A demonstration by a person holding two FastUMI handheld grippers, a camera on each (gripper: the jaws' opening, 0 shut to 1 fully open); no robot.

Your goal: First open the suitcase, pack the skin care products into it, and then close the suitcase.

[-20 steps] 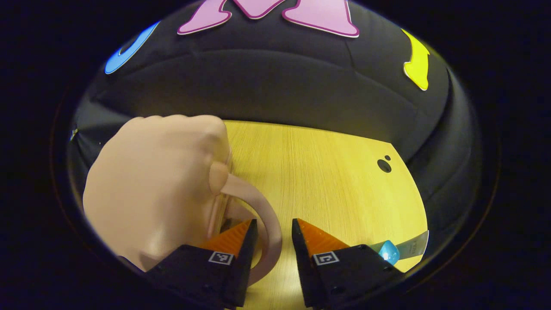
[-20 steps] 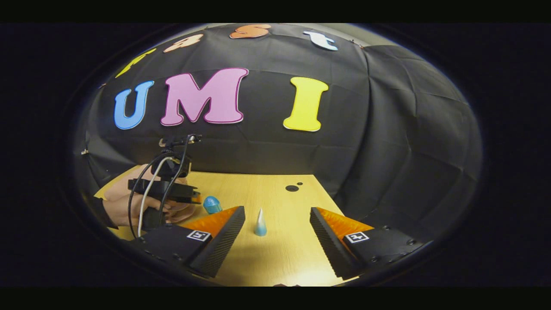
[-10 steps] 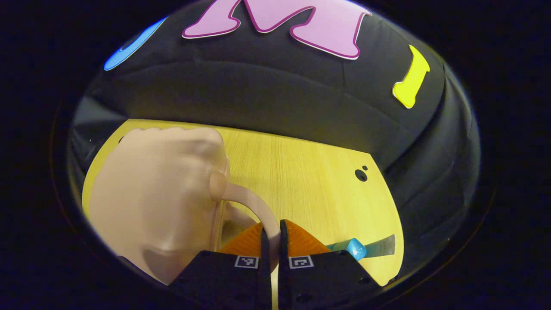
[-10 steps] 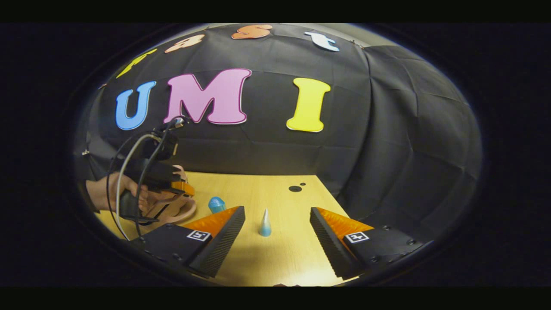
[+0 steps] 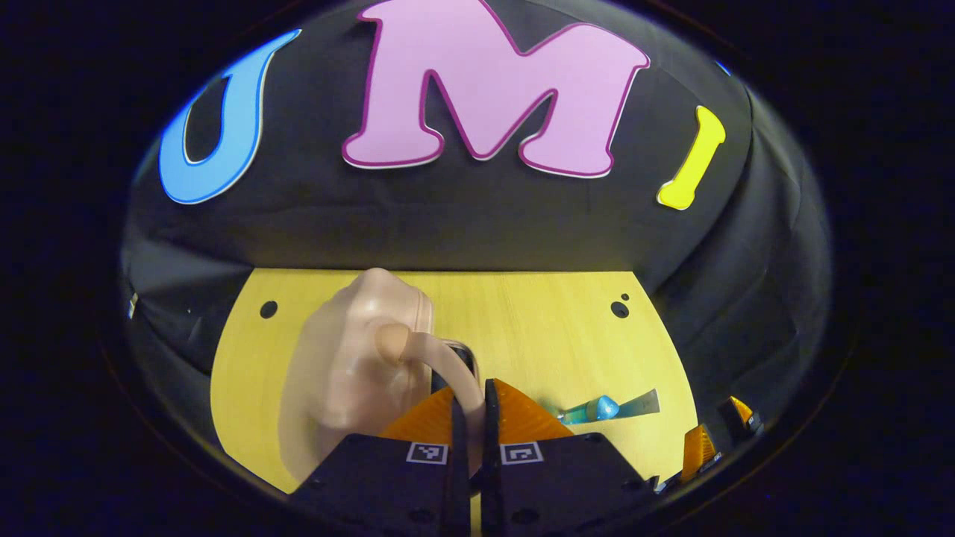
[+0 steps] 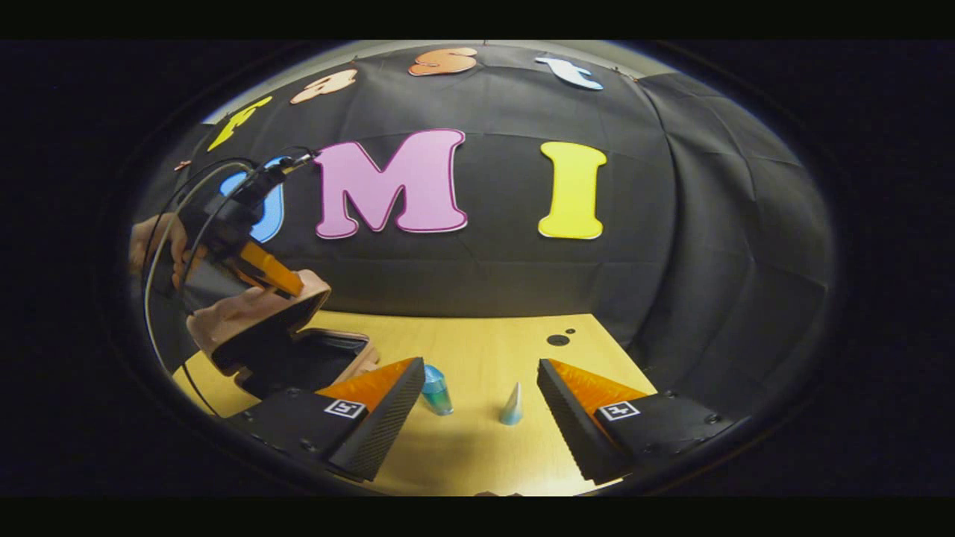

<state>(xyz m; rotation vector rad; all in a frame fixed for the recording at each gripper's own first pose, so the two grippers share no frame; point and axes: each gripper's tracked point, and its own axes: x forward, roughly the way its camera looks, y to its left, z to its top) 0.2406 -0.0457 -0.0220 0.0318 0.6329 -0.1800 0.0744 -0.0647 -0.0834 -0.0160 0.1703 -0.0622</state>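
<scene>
Tabletop (image 6: 477,447) of pale yellow wood, backed by the booth's black cloth wall (image 6: 709,246), carries all the items. Suitcase (image 6: 257,335), a small pink shell case, sits at the left end of the tabletop with its lid (image 5: 351,365) raised at a slant, so that the dark interior (image 6: 313,362) of the lower half is exposed in the right gripper view. Left tongs (image 5: 470,418) are closed on the curved pink handle (image 5: 448,365) of the lid, both fingers pressing against it; in the right gripper view the same tool (image 6: 276,272) appears above the lid, with a person's hand (image 6: 153,242) and trailing cables behind it. Right tongs (image 6: 481,403) stand wide apart and hold nothing, hovering low over the tabletop near its front edge. Two skin care products remain on the tabletop outside the suitcase: a blue-capped bottle (image 6: 435,389) just beside the case, and a small blue-green tube (image 6: 512,404) standing upright on its cap, between the fingers of the right tongs as seen in that view but well beyond them.
</scene>
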